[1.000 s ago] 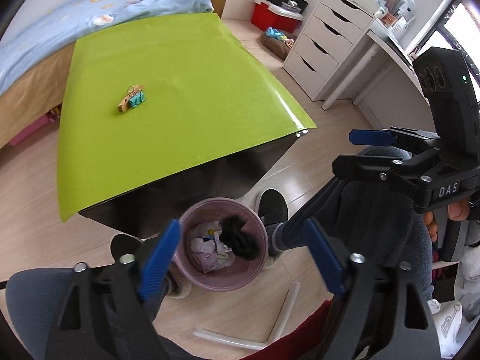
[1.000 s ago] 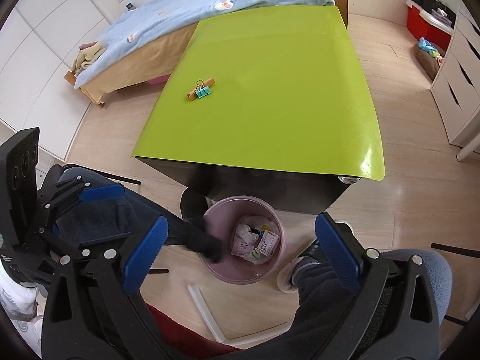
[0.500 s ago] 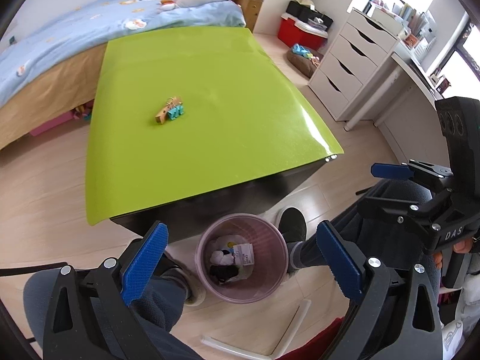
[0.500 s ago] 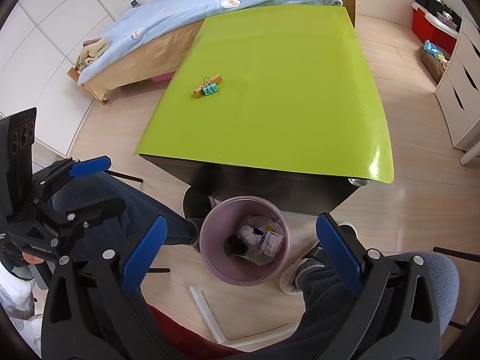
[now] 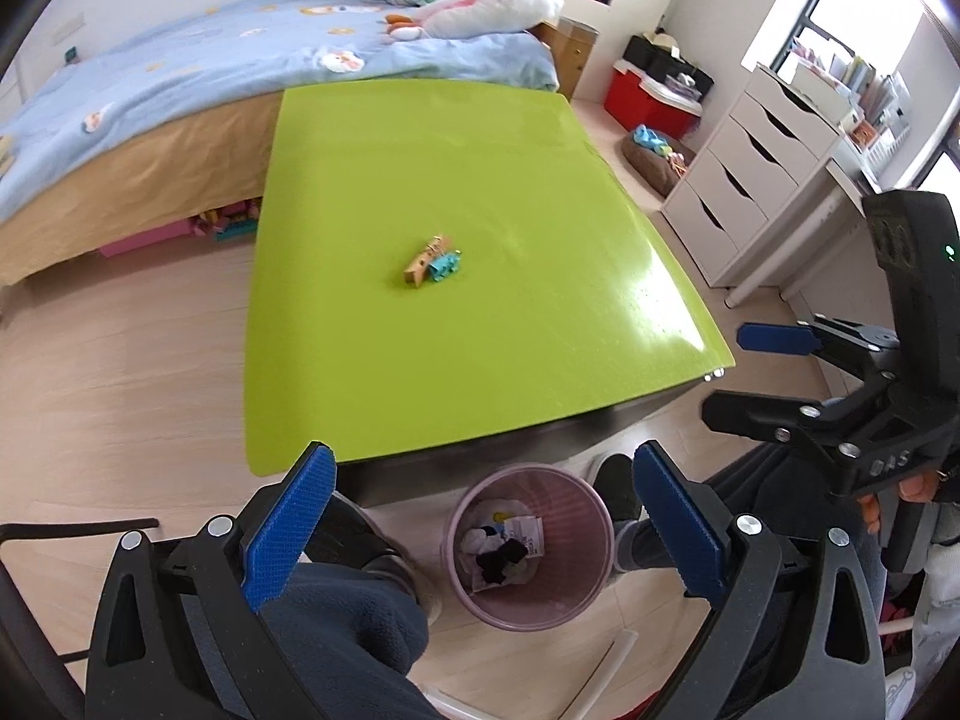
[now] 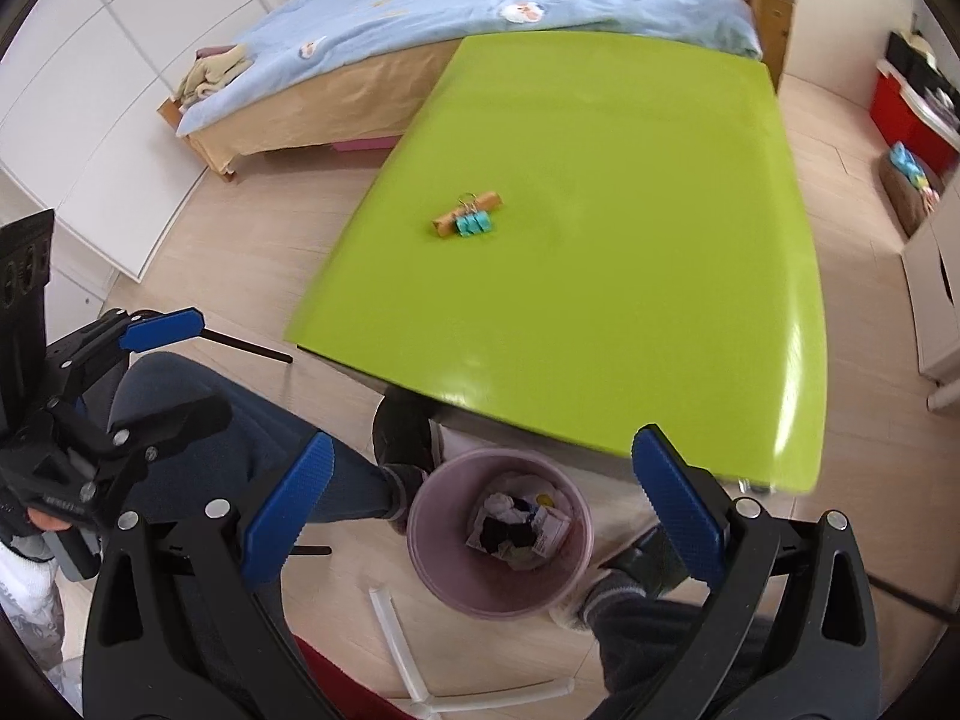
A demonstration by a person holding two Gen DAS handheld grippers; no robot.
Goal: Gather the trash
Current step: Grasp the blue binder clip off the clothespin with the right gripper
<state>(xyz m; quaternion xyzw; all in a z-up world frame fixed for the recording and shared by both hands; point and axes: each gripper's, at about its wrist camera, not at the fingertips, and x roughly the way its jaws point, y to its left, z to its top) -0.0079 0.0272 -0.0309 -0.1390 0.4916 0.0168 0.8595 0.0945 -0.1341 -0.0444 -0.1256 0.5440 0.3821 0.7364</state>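
In the left wrist view, the left gripper [image 5: 483,531] is seen at the bottom of the frame with its blue-padded fingers [image 5: 291,525] spread wide and nothing held between them. Between the fingers, at lower centre, a pink trash bin [image 5: 528,546] is seen standing on the wooden floor just in front of the near edge of the green table [image 5: 468,276]; crumpled white paper, a printed wrapper and a black item are seen inside it as trash [image 5: 504,546]. Near the middle of the table a wooden clothespin [image 5: 425,258] is seen lying with teal binder clips [image 5: 445,264] touching it. At the right edge of the frame the right gripper [image 5: 759,372] is seen, its fingers parted and empty. In the right wrist view, the right gripper [image 6: 480,516] is shown at the bottom with its blue pads wide apart and nothing grasped. The trash bin [image 6: 501,531] is framed between them at lower centre, below the table's [image 6: 630,228] near edge, with the trash [image 6: 519,531] inside. The clothespin [image 6: 468,215] and binder clips [image 6: 474,224] are seen at the upper centre-left of the table. At the left edge the left gripper [image 6: 168,366] is seen, its fingers apart and empty. A bed [image 6: 450,12] with a blue cover is seen across the top.
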